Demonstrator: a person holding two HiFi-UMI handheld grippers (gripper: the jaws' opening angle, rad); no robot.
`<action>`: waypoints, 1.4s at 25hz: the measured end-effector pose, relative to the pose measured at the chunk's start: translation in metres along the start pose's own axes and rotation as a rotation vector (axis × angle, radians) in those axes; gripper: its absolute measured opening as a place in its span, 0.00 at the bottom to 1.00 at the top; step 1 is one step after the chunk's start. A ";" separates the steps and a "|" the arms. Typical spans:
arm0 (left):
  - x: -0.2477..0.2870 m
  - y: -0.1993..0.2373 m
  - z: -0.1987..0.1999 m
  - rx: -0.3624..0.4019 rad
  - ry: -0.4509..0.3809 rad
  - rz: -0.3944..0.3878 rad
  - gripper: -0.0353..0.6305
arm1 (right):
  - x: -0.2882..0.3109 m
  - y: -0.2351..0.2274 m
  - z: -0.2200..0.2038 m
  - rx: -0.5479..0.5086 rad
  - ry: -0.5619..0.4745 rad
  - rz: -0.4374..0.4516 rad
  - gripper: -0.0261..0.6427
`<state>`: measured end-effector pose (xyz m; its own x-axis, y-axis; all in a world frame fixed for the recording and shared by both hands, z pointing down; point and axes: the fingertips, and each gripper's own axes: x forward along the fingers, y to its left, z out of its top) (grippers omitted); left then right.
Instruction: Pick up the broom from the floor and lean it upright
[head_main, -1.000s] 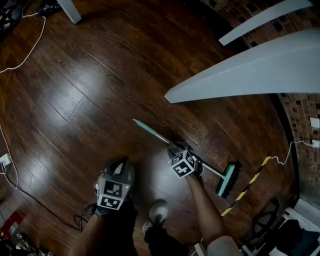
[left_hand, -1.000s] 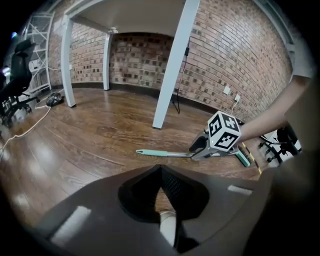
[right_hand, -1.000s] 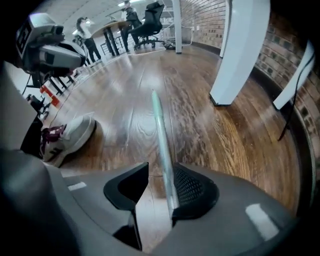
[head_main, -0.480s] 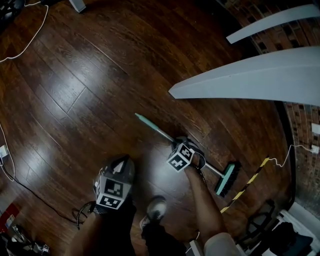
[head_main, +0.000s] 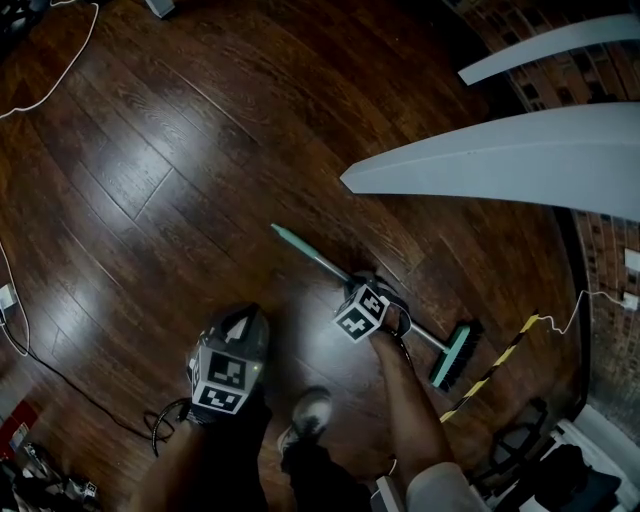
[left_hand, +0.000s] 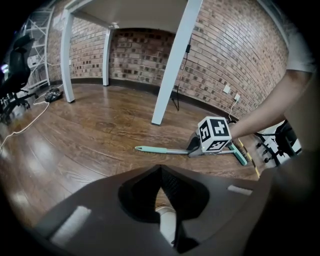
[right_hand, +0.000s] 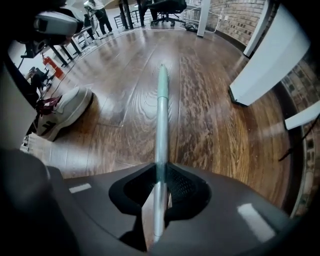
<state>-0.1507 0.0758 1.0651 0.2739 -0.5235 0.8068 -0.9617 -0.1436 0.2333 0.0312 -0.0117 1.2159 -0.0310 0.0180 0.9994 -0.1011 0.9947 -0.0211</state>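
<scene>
Broom (head_main: 312, 254) lying flat on the dark wood floor (head_main: 150, 150), near the white table leg (left_hand: 172, 65): slim silver shaft, mint-green end grip, mint-green brush head. Right tongs (right_hand: 159, 172), which have just been closing, clamp the shaft about midway. Left tongs (left_hand: 161, 172), farther from that leg, are closed and empty.

**Dark plank floor, broom lying flat**

The glossy wood floor (head_main: 200, 150) carries a broom (head_main: 312, 257) lying flat. Its teal-tipped handle points away, and its teal brush head (head_main: 453, 358) rests near a yellow-and-black striped strip (head_main: 493, 368). A white cable (head_main: 60, 88) and a black cable (head_main: 70, 387) trail over the boards at the left. A pale shoe (head_main: 310, 412) stands near the handle, with white desk legs (left_hand: 176, 65) farther off.
</scene>
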 end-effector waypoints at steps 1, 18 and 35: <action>-0.002 -0.002 0.002 0.001 0.001 -0.004 0.05 | -0.004 0.002 -0.001 -0.002 -0.006 -0.007 0.17; -0.094 -0.080 0.119 0.141 -0.109 -0.055 0.05 | -0.201 -0.046 -0.030 0.185 -0.251 -0.263 0.17; -0.175 -0.159 0.311 0.392 -0.287 -0.193 0.05 | -0.419 -0.132 -0.108 0.606 -0.520 -0.459 0.17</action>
<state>-0.0479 -0.0710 0.7179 0.4865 -0.6574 0.5755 -0.8390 -0.5352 0.0979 0.1651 -0.1400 0.8029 -0.2873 -0.5594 0.7775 -0.7134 0.6667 0.2161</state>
